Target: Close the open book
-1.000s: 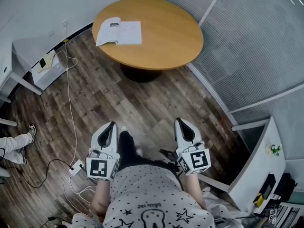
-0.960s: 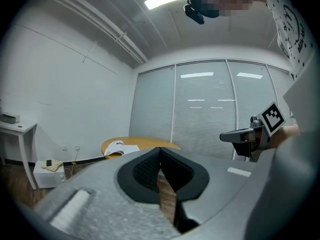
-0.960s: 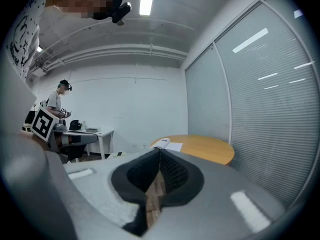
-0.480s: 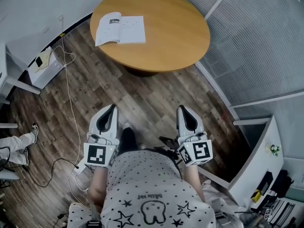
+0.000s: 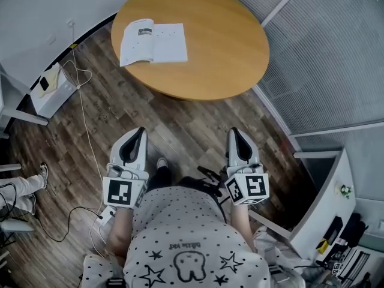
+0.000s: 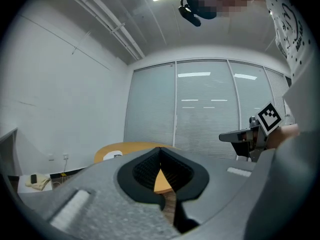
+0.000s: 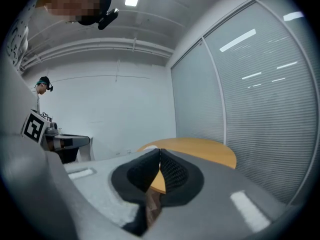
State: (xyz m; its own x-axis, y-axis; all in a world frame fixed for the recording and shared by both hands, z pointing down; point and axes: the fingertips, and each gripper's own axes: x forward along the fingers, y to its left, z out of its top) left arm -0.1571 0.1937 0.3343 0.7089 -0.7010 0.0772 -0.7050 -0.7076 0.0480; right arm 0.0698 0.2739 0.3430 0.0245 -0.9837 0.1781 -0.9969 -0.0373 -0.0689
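My left gripper (image 5: 139,132) and right gripper (image 5: 235,132) both closed, empty; open book (image 5: 153,42) at 11 o'clock on table (image 5: 228,47).

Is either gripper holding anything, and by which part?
Nothing is held. The left gripper and right gripper are shut, empty; the open book lies on the table.

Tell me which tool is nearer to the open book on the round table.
Left. The left tool is over the floor, nearly in line with the open book ahead; the right tool is equally far back but off to the side.
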